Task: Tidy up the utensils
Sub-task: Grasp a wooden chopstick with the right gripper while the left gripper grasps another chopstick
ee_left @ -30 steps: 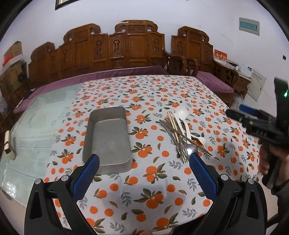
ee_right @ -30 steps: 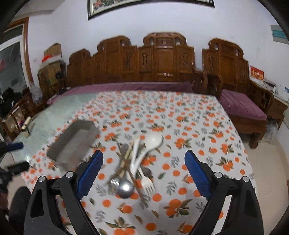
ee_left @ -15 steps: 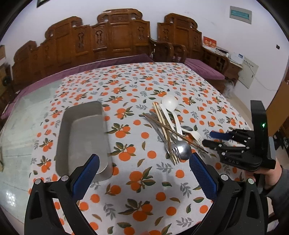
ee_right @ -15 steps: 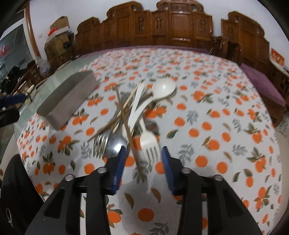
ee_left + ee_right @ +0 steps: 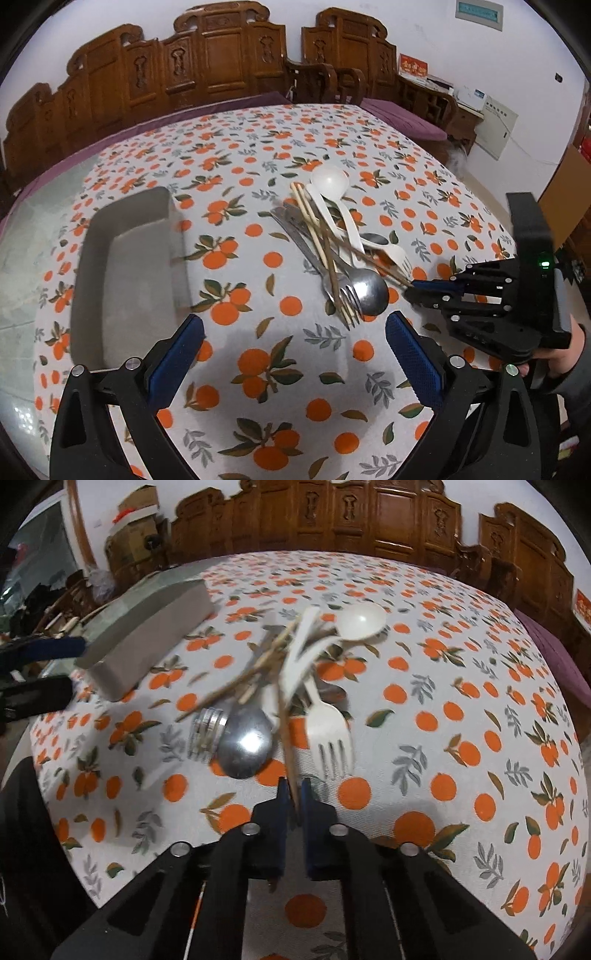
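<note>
Right tool [image 5: 290, 794], tilted steeply down, its jaws just closed, pinches the near end of a dark chopstick [image 5: 286, 746] to draw it from the utensil pile [image 5: 340, 251], which lies right of the metal tray [image 5: 122, 273]. Left tool [image 5: 295, 354], spread and empty, hovers nearer than the tray.

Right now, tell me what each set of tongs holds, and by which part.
The right tongs are shut on a dark wooden chopstick, pinching its near end. The left tongs are open and hold nothing.
</note>
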The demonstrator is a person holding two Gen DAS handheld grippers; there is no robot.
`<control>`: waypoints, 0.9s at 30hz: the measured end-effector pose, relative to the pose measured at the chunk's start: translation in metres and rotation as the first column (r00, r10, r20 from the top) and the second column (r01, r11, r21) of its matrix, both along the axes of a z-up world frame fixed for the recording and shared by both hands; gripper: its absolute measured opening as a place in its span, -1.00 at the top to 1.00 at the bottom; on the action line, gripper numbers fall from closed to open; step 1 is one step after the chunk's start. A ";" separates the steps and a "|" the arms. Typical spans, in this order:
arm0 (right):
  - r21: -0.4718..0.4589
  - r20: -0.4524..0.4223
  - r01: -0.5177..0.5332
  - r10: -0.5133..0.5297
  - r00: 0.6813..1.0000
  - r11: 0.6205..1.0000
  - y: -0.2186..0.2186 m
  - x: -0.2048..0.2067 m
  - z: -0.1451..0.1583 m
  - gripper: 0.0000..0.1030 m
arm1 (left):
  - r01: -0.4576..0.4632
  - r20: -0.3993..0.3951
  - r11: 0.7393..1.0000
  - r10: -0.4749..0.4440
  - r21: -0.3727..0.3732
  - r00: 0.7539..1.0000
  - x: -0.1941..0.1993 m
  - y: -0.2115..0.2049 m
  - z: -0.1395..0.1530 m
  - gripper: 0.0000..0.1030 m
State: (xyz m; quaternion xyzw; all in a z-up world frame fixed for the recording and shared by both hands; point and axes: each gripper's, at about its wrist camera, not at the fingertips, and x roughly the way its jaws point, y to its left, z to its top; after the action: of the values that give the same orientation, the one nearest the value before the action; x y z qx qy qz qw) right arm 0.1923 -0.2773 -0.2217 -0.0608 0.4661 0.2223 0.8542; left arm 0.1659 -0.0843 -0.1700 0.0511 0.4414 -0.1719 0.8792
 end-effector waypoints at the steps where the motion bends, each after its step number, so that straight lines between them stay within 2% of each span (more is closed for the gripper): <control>1: 0.008 0.004 -0.008 0.008 1.000 1.000 0.000 -0.001 0.004 0.90 | -0.005 -0.005 1.000 0.005 -0.002 1.000 0.002 -0.001 -0.002 -0.82; 5: 0.033 0.026 -0.018 0.017 1.000 0.999 -0.005 -0.002 0.018 0.91 | -0.009 -0.026 1.000 0.009 -0.009 1.000 0.010 -0.005 -0.007 -0.70; 9: 0.075 0.060 -0.008 0.004 0.998 0.997 -0.014 -0.002 0.036 0.91 | 0.007 -0.064 1.000 -0.007 -0.007 0.998 0.019 -0.014 -0.017 -0.35; 13: 0.105 0.091 -0.001 -0.008 0.996 0.994 -0.019 -0.001 0.051 0.91 | 0.036 -0.085 0.999 -0.036 -0.001 0.996 0.024 -0.028 -0.028 -0.18; 15: 0.118 0.104 0.003 -0.016 0.994 0.993 -0.020 -0.001 0.056 0.91 | 0.050 -0.111 0.999 -0.051 -0.014 0.993 0.028 -0.033 -0.035 0.01; 21: 0.143 0.146 0.019 -0.040 0.988 0.990 -0.025 -0.001 0.071 0.91 | 0.020 -0.156 0.998 -0.028 -0.053 0.987 0.040 -0.036 -0.049 0.45; 24: 0.150 0.153 0.019 -0.042 0.987 0.988 -0.026 -0.002 0.075 0.91 | 0.012 -0.166 0.998 -0.022 -0.058 0.986 0.042 -0.036 -0.052 0.58; 27: 0.150 0.157 0.023 -0.047 0.986 0.988 -0.027 -0.002 0.076 0.91 | 0.010 -0.173 0.998 -0.021 -0.062 0.985 0.043 -0.035 -0.054 0.61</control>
State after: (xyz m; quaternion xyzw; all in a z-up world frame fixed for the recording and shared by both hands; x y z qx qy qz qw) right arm 0.1905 -0.3040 -0.1456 -0.0068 0.3790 0.2358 0.8948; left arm 0.2091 -0.1195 -0.2237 0.0127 0.5106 -0.1960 0.8371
